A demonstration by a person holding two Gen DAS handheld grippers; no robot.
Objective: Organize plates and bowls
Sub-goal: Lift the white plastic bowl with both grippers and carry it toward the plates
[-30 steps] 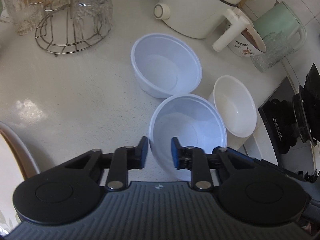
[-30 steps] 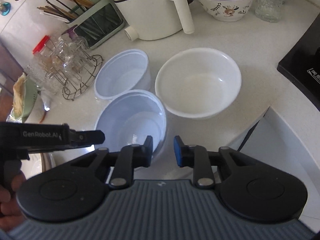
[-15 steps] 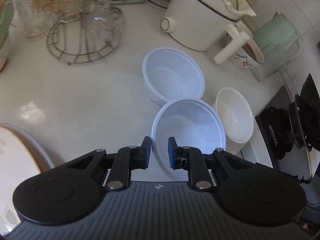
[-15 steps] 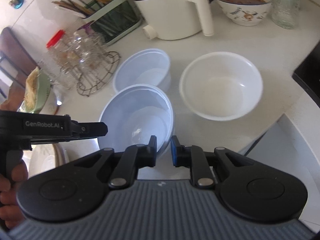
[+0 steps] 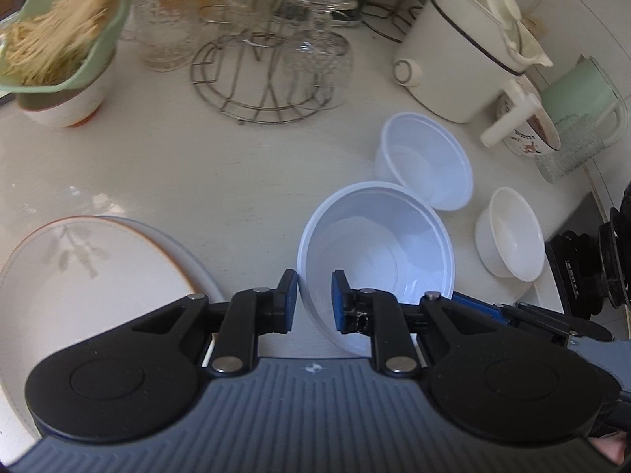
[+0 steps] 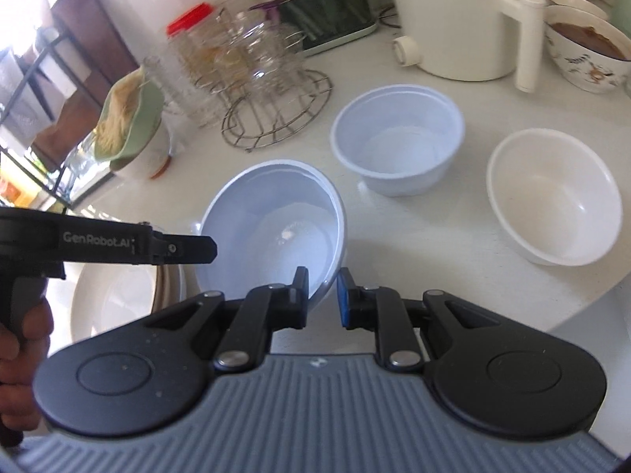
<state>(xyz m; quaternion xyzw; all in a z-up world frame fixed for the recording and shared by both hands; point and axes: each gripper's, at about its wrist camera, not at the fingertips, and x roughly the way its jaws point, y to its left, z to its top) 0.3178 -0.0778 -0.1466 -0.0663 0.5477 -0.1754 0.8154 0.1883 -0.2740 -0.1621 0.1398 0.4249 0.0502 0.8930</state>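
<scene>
A pale blue plastic bowl hangs tilted above the counter, held by both grippers. My left gripper is shut on its near-left rim; its arm shows in the right wrist view. My right gripper is shut on the bowl's right rim. A second pale blue bowl and a white bowl stand on the counter to the right. A stack of plates, the top one leaf-patterned, lies at the left, close to the held bowl.
Behind stand a wire rack of glasses, a white cooker, a green dish of noodles, a patterned bowl and a green jug. The black stove borders the counter at right.
Both grippers have carried the pale blue bowl leftward, away from the other two bowls and up to the plates. The views swung left, bringing the plates and the noodle dish into sight.
</scene>
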